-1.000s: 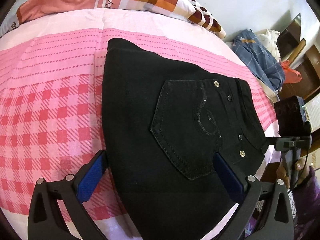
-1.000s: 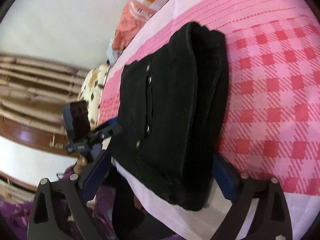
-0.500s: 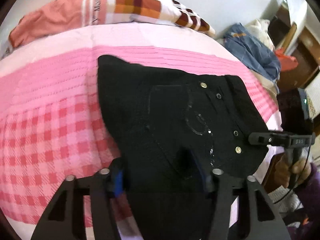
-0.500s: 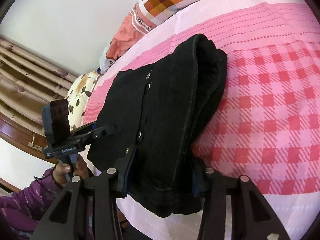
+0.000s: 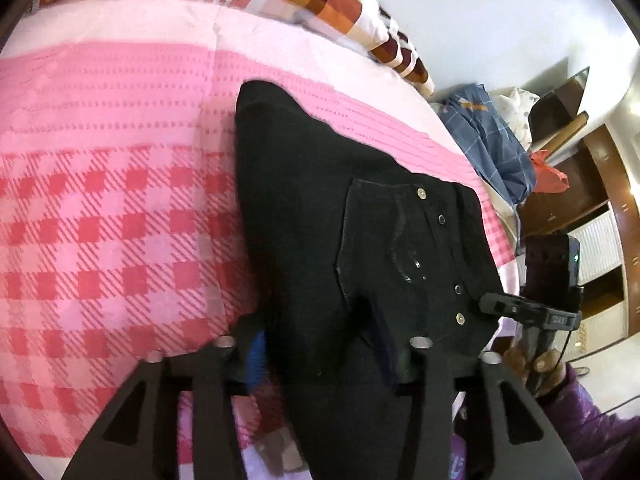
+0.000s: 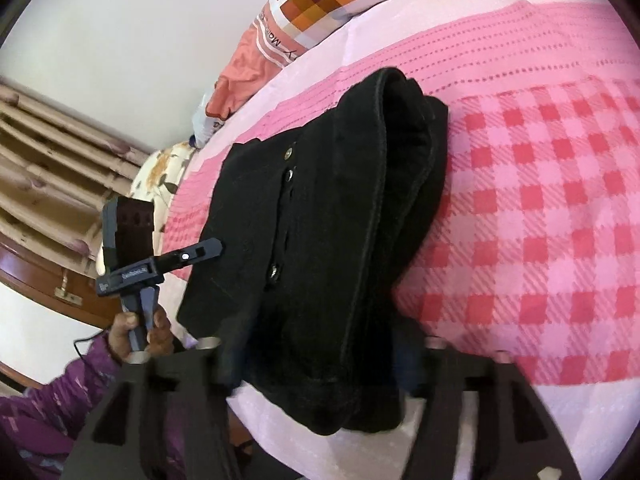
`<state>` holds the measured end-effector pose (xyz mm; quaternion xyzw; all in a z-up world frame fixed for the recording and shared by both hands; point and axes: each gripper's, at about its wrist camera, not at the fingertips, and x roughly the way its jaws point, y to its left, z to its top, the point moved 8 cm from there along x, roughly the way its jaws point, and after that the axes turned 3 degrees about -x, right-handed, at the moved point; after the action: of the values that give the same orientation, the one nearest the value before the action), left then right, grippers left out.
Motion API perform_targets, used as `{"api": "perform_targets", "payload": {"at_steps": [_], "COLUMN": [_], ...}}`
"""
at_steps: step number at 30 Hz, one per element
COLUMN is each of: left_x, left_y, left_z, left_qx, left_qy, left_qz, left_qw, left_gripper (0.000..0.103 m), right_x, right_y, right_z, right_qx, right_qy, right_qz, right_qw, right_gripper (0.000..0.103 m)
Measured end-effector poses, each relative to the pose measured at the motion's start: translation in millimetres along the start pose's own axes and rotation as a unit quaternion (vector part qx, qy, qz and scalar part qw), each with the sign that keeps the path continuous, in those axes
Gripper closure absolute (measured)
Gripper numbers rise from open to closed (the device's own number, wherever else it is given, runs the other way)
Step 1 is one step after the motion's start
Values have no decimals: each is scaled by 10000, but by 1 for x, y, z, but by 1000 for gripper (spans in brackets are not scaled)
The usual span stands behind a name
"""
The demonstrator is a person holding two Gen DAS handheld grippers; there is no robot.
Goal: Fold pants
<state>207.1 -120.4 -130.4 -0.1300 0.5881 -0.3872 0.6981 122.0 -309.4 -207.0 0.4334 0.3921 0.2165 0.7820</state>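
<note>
The black pants point(image 5: 340, 220) lie folded on the pink checked bed cover point(image 5: 100, 240), back pocket and rivets up. My left gripper point(image 5: 320, 344) is shut on the near edge of the pants, its fingers pinching thick fabric. In the right wrist view the pants point(image 6: 340, 220) show as a thick folded stack, and my right gripper point(image 6: 316, 356) is shut on their near end at the bed's edge. The right gripper also shows in the left wrist view point(image 5: 516, 308), and the left gripper in the right wrist view point(image 6: 200, 252), each beside the waistband.
A checked pillow point(image 5: 320, 4) and an orange cloth point(image 6: 240, 72) lie at the head of the bed. Blue plaid clothes point(image 5: 488, 140) and wooden furniture point(image 5: 592, 200) stand beyond the bed's right side. A wooden slatted frame point(image 6: 48, 160) is at the left.
Both grippers went from open astride the pants to shut on the near edge. The fabric has bunched up between the fingers and the pants' near edge has lifted slightly.
</note>
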Motion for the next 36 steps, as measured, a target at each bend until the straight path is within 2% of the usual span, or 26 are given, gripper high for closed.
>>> {"api": "perform_targets", "payload": {"at_steps": [1,2,4,6,7,8,10,11,12,13,20,26,36], "left_x": [0,1,5,9,10,11,6,3,-2,-4,-9,-27,-66], "left_y": [-1,-3,-6,-12,-15,-17,-17,-16,-14,-12,-21,-37,-25], "left_z": [3,4,10,13,12,10,8,9,10,10,7,9,9], "left_qx": [-95,-117,-81,-16,113,191,219,187,158,124,273,598,824], "left_qy": [0,33,61,111,147,146,50,-25,-131,-195,-411,-711,-1061], "left_qz": [-227,-354,-397,-340,-283,-260,-270,-291,-262,-224,44,302,828], "left_qw": [9997,9993,9992,9994,9994,9994,9994,9994,9994,9995,9988,9952,9875], "left_gripper": [42,33,30,30,30,30,43,56,69,70,71,71,71], "right_x": [2,3,6,11,12,12,8,6,5,5,2,13,43], "right_y": [1,2,3,7,9,8,2,0,0,1,22,38,69], "right_z": [1,3,6,6,3,1,0,0,1,1,16,23,28], "right_qx": [37,78,195,104,16,-38,132,207,232,246,335,372,354], "right_qy": [55,40,-6,34,62,78,11,-17,-39,-65,-305,-330,-232], "right_qz": [211,359,426,321,178,14,120,158,156,173,517,658,857], "right_qw": [9998,9993,9989,9994,9998,10000,9998,9997,9996,9995,9976,9966,9954], "right_gripper": [17,11,11,22,43,58,65,66,67,67,68,68,68]}}
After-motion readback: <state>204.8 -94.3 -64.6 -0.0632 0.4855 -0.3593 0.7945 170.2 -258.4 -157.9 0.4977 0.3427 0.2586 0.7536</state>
